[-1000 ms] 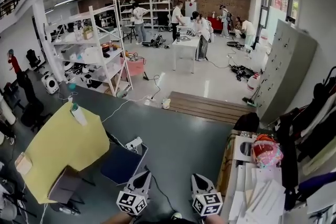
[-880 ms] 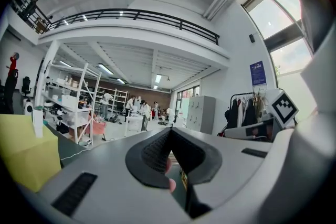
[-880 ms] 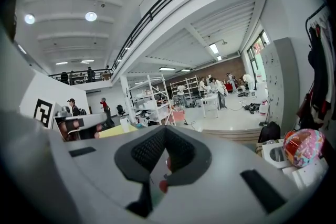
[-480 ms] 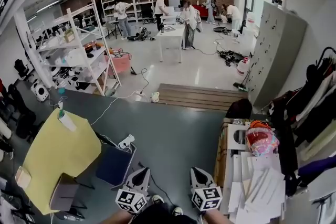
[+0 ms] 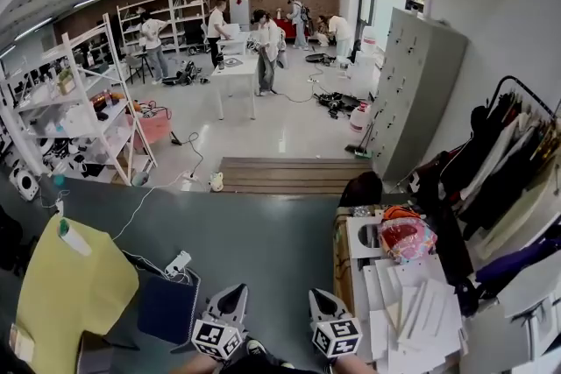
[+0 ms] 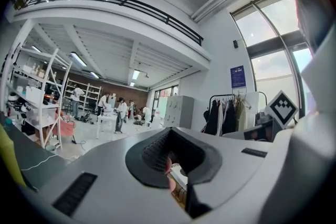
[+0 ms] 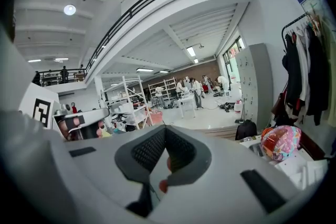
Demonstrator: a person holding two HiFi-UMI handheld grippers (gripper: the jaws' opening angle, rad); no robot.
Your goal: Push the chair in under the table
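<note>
The left tool (image 5: 231, 293) and the right tool (image 5: 321, 300) show side by side at the bottom edge of the head view, both pointing out over the grey floor (image 5: 263, 232). In the left gripper view the jaws lie pressed together with nothing between them. The right gripper view shows the same for the other pair: together, with nothing between.

The chair (image 5: 165, 307), with its dark blue seat, stands on the floor just beside the right edge of the yellow worktop (image 5: 61, 302). The whole seat shows, so it is not tucked under. The left tool is near the chair's right side but apart from it. A white plug block (image 5: 178, 262) with a cable sits by the far corner of the seat; I cannot tell whether it rests on the seat or on the floor. A white bottle (image 5: 72, 237) lies near the far edge of the yellow worktop.

To the right of the right tool is a second worktop (image 5: 340, 263) covered with white papers (image 5: 412, 320), with a colourful bag (image 5: 405, 238) near its far end. Beyond it are grey lockers (image 5: 410, 92) and a rack of clothes (image 5: 513, 162). Further off, people (image 5: 265, 48) stand round a white table (image 5: 235, 70).
</note>
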